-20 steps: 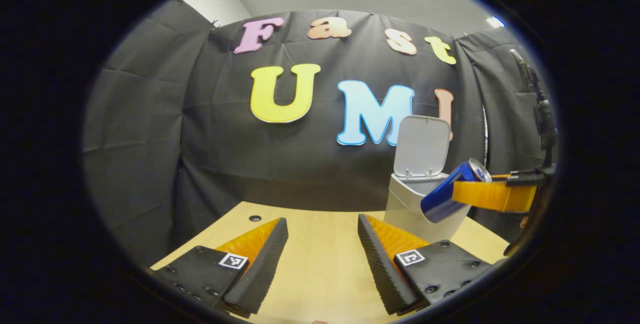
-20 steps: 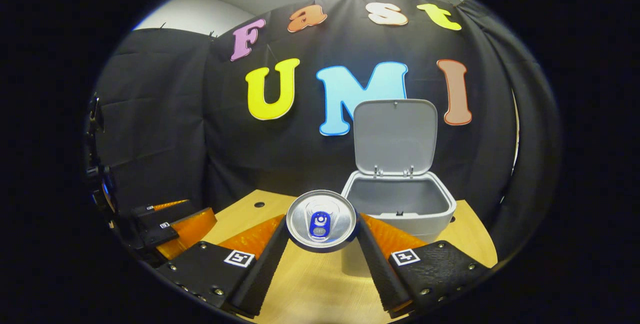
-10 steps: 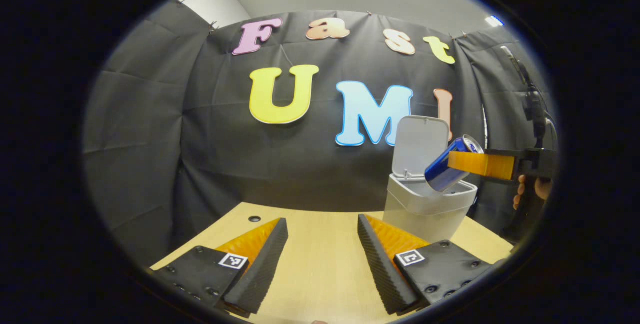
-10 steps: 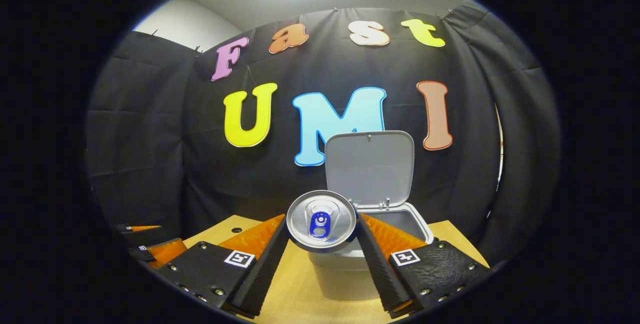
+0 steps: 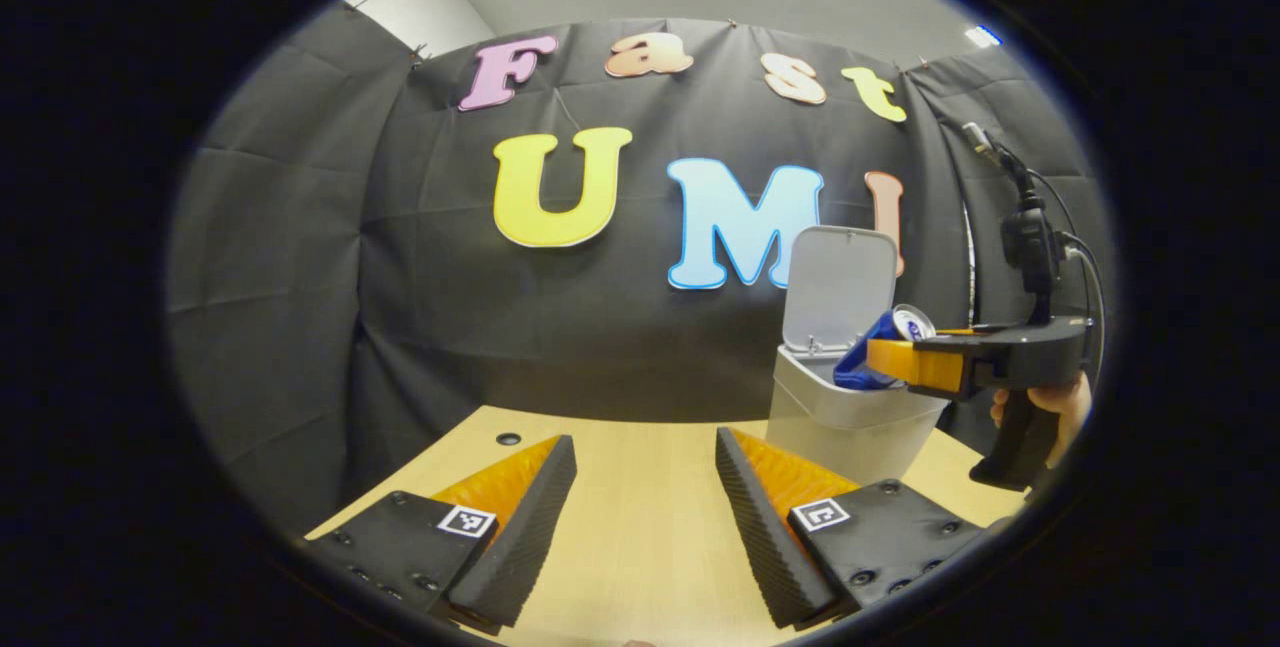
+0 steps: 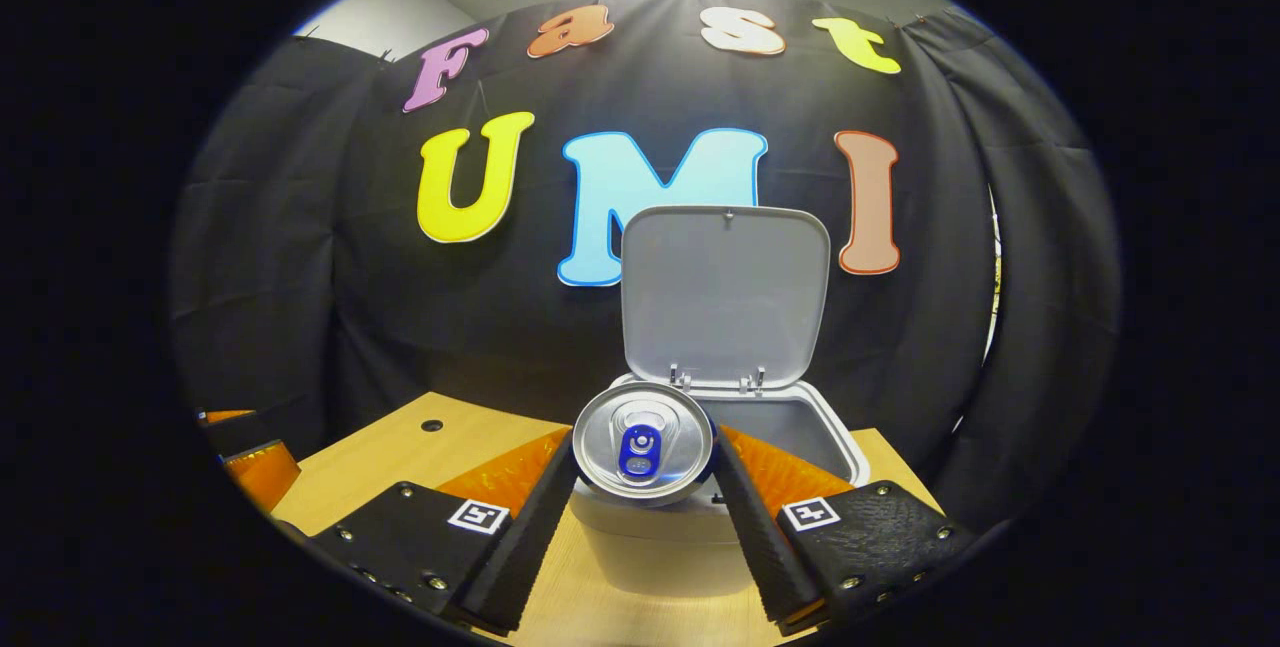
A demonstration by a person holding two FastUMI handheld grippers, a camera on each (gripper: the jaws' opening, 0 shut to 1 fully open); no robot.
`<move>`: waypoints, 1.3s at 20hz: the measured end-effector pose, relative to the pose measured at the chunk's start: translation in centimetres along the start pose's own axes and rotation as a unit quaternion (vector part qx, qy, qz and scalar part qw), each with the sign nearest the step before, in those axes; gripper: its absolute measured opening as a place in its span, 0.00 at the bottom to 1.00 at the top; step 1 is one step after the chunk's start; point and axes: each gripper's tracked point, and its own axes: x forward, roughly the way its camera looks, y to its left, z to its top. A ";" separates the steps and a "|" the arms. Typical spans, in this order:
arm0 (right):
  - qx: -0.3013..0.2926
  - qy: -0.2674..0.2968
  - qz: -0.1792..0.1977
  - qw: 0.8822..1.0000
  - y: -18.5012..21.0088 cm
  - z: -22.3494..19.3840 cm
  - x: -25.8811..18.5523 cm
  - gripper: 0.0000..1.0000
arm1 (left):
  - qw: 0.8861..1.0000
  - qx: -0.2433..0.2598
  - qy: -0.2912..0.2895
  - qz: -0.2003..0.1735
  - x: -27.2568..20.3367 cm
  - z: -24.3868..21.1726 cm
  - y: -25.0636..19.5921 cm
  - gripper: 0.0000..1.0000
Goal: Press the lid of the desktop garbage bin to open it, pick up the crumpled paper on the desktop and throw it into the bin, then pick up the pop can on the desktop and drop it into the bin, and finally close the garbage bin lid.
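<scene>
Change: can [image 6: 642, 442] lowered to the bin [image 6: 790, 432] mouth
Right gripper [image 6: 642, 487]: pinching can
Left gripper [image 5: 645, 517]: spread, empty
Lid [image 6: 725, 292]: upright

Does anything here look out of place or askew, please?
Nothing stands out: the right hand-held gripper holds the blue aluminium pop can tilted over the open grey plastic desktop bin, its lid upright.

Table [image 5: 640, 527]: pale wood, under and ahead of the left gripper [image 5: 645, 517].
Hole [image 5: 509, 438]: small, dark, in the tabletop ahead-left of that gripper, near the far edge.
Bin [image 5: 850, 427]: stands on the table, ahead-right of it, lid [image 5: 840, 282] raised upright.
</scene>
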 end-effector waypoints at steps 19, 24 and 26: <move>-0.026 -0.023 -0.003 0.999 -0.3 3.3 1.5 0.88 | 1.000 -0.004 -0.009 -0.005 -0.2 0.9 -0.1 0.89; -0.040 -0.055 0.000 0.998 -0.3 7.2 2.0 0.88 | 1.000 -0.008 -0.020 -0.005 -0.6 1.5 -0.1 0.89; -0.040 -0.068 0.000 0.997 -0.5 8.8 2.3 0.88 | 1.000 -0.008 -0.020 -0.005 -0.5 1.5 0.1 0.92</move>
